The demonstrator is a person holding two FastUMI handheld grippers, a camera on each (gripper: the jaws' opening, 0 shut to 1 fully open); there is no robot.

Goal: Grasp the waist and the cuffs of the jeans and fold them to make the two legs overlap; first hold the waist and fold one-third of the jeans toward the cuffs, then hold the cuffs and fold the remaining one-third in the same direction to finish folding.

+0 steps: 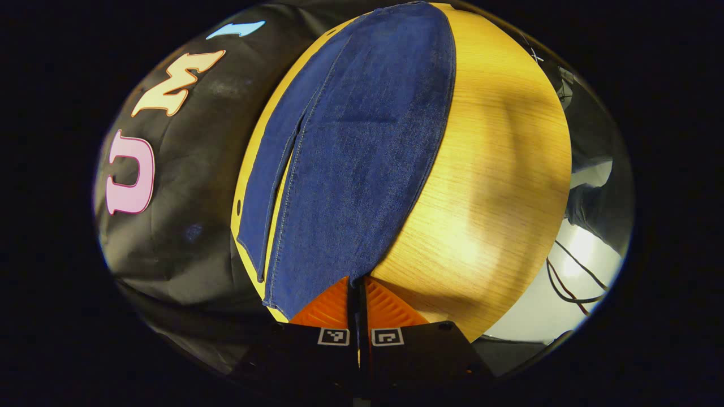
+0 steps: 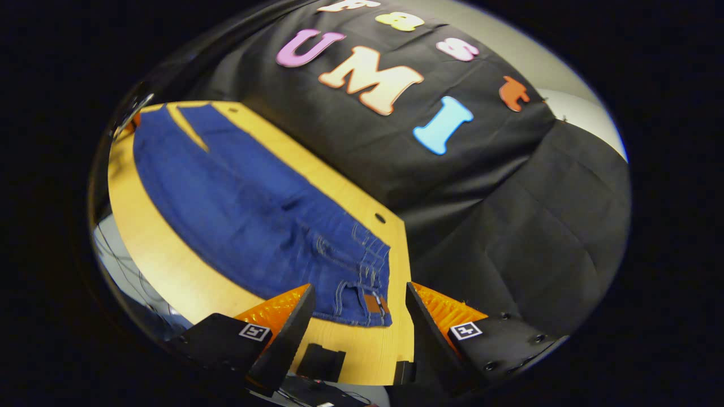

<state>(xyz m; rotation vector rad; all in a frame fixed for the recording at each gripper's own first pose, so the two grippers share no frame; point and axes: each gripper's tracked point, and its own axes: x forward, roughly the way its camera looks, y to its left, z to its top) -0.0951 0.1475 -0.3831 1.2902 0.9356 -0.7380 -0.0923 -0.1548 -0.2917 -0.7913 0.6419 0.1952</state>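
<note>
- Jeans [image 2: 249, 215]: dark blue denim, lying flat and full length on the wooden table [image 1: 498, 186]. In the right gripper view the waist [image 2: 370, 271] lies near the table's near edge and the legs run away toward the far left corner.
- Legs: one leg lies largely over the other, with a narrow strip of table showing between them toward the cuff end [image 1: 283, 186]. Judged from this, the leg-overlap step looks done or nearly done.
- Left gripper [image 1: 357, 294]: its orange fingers are drawn together with almost no gap, and the cuff corner of the upper leg [image 1: 356, 274] ends right at their tips. It appears clenched on that corner, though the contact itself is partly hidden.
- Right gripper [image 2: 353, 316]: fingers spread wide, released, holding nothing. The waist corner with the leather patch [image 2: 373, 302] lies between and just beyond the fingertips, apparently not touched.
- Progress: neither third-fold has been made; the jeans show no crosswise fold. Remaining, as a judgement: take hold of the waist, fold one third toward the cuffs, then fold the cuff third over in the same direction.
- Writing: the brown patch at the waistband is too small to read. The square black-and-white markers on the fingers [image 2: 254, 332] carry patterns, not words.
</note>
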